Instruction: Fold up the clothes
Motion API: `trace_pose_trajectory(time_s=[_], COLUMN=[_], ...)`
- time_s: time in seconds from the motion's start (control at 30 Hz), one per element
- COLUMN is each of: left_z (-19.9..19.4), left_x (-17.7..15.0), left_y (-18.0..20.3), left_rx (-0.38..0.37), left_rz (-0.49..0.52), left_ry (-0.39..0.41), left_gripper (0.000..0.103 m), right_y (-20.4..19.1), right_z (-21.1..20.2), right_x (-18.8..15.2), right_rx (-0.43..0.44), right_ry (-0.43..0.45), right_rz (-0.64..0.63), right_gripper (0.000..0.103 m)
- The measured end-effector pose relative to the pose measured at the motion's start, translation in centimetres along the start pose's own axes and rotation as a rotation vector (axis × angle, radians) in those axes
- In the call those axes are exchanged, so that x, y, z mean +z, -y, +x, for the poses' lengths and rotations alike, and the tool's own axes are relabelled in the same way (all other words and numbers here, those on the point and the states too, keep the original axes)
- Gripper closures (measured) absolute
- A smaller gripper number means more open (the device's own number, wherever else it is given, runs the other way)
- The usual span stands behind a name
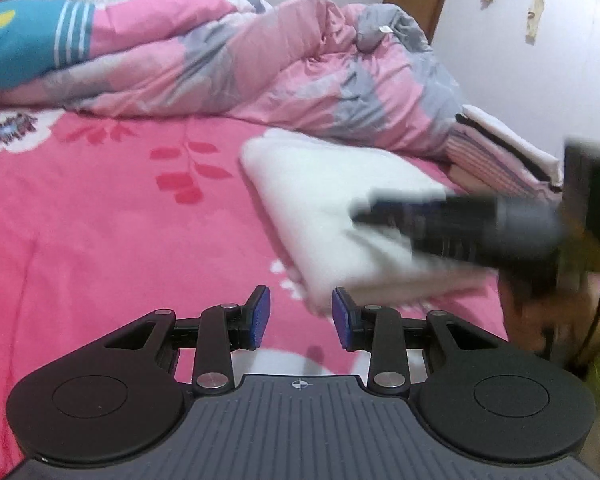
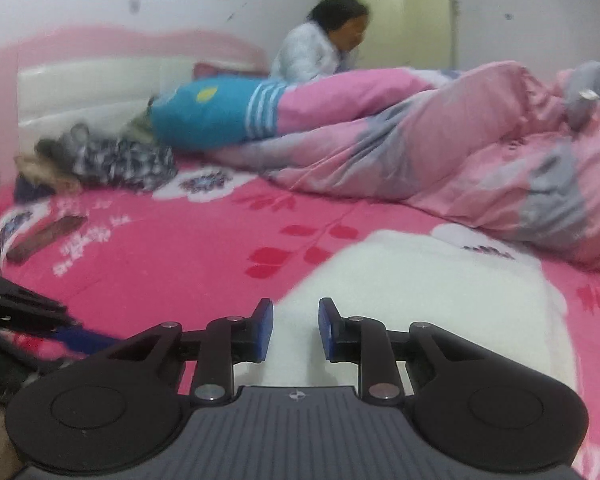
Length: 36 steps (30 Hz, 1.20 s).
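Left wrist view: left gripper (image 1: pixel 300 318), 2 blue-padded fingers parted by a moderate gap, nothing between them. Item 1, white folded garment (image 1: pixel 324 196), lies ahead and to the right of the fingertips on the pink floral bedsheet (image 1: pixel 100 220), its near corner just beyond the right pad. Right gripper (image 1: pixel 452 224) crosses above the garment's right part, motion-blurred.

Right wrist view: right gripper (image 2: pixel 295 330), fingers likewise parted, gripping nothing; the white garment (image 2: pixel 420 280) fills the area directly ahead of and beneath the fingertips.

Status: garment lies as a flat, layered rectangle. This fits either a finished fold being released or a half-fold awaiting another pass; the pictures do not settle which.

Handling note: for any further contact, close on a full edge with all layers between the pads, keep both grippers level, and avoid dragging the soft fabric across the sheet.

Other stock: pink-and-grey quilt (image 1: pixel 300 64) beyond the fingers; stacked folded clothes (image 1: pixel 496 148) far right; dark plaid clothes heap (image 2: pixel 112 160) far left.

Obscured: garment type, layer count, and whether the right gripper touches the cloth; garment's right edge hidden behind the right gripper.
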<state>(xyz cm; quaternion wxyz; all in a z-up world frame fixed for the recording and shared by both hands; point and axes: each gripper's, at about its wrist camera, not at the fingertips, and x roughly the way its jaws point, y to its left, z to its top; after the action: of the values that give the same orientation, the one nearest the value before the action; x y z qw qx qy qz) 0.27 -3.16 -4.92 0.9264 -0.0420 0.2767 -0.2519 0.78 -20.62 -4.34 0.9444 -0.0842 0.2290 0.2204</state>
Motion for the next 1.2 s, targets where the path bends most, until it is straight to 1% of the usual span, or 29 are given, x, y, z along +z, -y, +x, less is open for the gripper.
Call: trace_pose_trajectory(time_s=[0.03, 0.07, 0.1, 0.2, 0.3, 0.33, 0.37, 0.4, 0.43, 0.47, 0.53, 0.57, 0.63, 0.7, 0.77, 0.83, 0.87, 0.9, 0.97, 1.0, 1.07, 1.1, 1.17, 1.2], left_z=[0.2, 0.5, 0.7, 1.5, 3.4, 4.1, 4.9, 5.8, 6.7, 7.0, 6.9, 6.7, 6.2, 6.5, 8.4, 10.4, 11.2, 11.5, 11.8, 11.8, 11.8, 12.0, 13.2, 14.1], left_x=[0.3, 0.6, 0.8, 1.7, 2.8, 3.1, 3.2, 3.2, 3.1, 2.9, 3.1, 3.3, 4.1, 4.8, 5.4, 5.3, 5.2, 5.0, 5.1, 5.4, 6.2, 6.6, 7.0, 7.1], left_y=[0.1, 0.1, 0.2, 0.4, 1.3, 1.6, 1.8, 1.9, 2.1, 2.5, 3.0, 3.3, 3.8, 4.6, 5.7, 6.4, 6.7, 7.1, 7.9, 8.0, 8.4, 8.9, 10.1, 10.6], left_rx=[0.011, 0.023, 0.034, 0.067, 0.063, 0.059, 0.055, 0.056, 0.061, 0.073, 0.085, 0.087, 0.074, 0.079, 0.105, 0.11, 0.114, 0.125, 0.138, 0.129, 0.097, 0.092, 0.1, 0.099], left_rz=[0.007, 0.015, 0.022, 0.045, 0.098, 0.112, 0.127, 0.139, 0.15, 0.168, 0.209, 0.225, 0.253, 0.294, 0.327, 0.315, 0.312, 0.333, 0.374, 0.37, 0.367, 0.385, 0.435, 0.452], left_ry=[0.007, 0.013, 0.02, 0.041, 0.083, 0.093, 0.093, 0.083, 0.074, 0.088, 0.094, 0.094, 0.123, 0.139, 0.113, 0.063, 0.049, 0.06, 0.064, 0.06, 0.062, 0.073, 0.073, 0.056], left_gripper=[0.069, 0.069, 0.069, 0.069, 0.07, 0.07, 0.07, 0.069, 0.067, 0.066, 0.066, 0.066, 0.066, 0.066, 0.066, 0.067, 0.067, 0.067, 0.069, 0.069, 0.068, 0.068, 0.068, 0.068], right_y=[-0.1, -0.1, 0.0, 0.7, 2.6, 3.5, 4.3, 5.2, 6.3, 7.0, 7.2, 7.1, 7.1, 7.5, 8.1, 9.3, 9.7, 9.9, 10.1, 10.0, 9.0, 8.6, 7.9, 7.9], right_z=[0.6, 0.8, 0.5, -1.3, -4.5, -5.3, -5.5, -5.0, -4.5, -4.5, -4.9, -5.4, -6.4, -6.6, -5.4, -3.4, -2.9, -2.6, -3.1, -3.5, -4.5, -4.7, -4.3, -3.9], right_x=[-1.4, -2.7, -3.2, -2.6, -2.8, -3.3, -4.0, -4.8, -6.0, -6.8, -6.2, -5.6, -4.6, -3.3, -2.7, -3.3, -3.9, -4.6, -4.5, -4.5, -4.8, -4.8, -5.2, -5.4], right_rx=[-0.034, -0.041, -0.041, -0.065, -0.147, -0.189, -0.237, -0.271, -0.26, -0.236, -0.236, -0.233, -0.225, -0.247, -0.288, -0.362, -0.371, -0.372, -0.367, -0.369, -0.386, -0.397, -0.406, -0.406], right_ry=[-0.023, -0.002, 0.022, 0.076, 0.18, 0.194, 0.178, 0.138, 0.115, 0.132, 0.132, 0.144, 0.186, 0.222, 0.214, 0.134, 0.123, 0.122, 0.13, 0.142, 0.183, 0.19, 0.148, 0.125], right_rz=[-0.035, -0.045, -0.021, 0.065, 0.168, 0.209, 0.236, 0.261, 0.308, 0.349, 0.37, 0.385, 0.411, 0.411, 0.394, 0.377, 0.373, 0.371, 0.385, 0.383, 0.337, 0.312, 0.278, 0.276], right_gripper=[0.079, 0.079, 0.079, 0.078, 0.078, 0.078, 0.078, 0.085, 0.087, 0.088, 0.089, 0.088, 0.088, 0.088, 0.088, 0.088, 0.086, 0.085, 0.085, 0.085, 0.085, 0.084, 0.084, 0.084])
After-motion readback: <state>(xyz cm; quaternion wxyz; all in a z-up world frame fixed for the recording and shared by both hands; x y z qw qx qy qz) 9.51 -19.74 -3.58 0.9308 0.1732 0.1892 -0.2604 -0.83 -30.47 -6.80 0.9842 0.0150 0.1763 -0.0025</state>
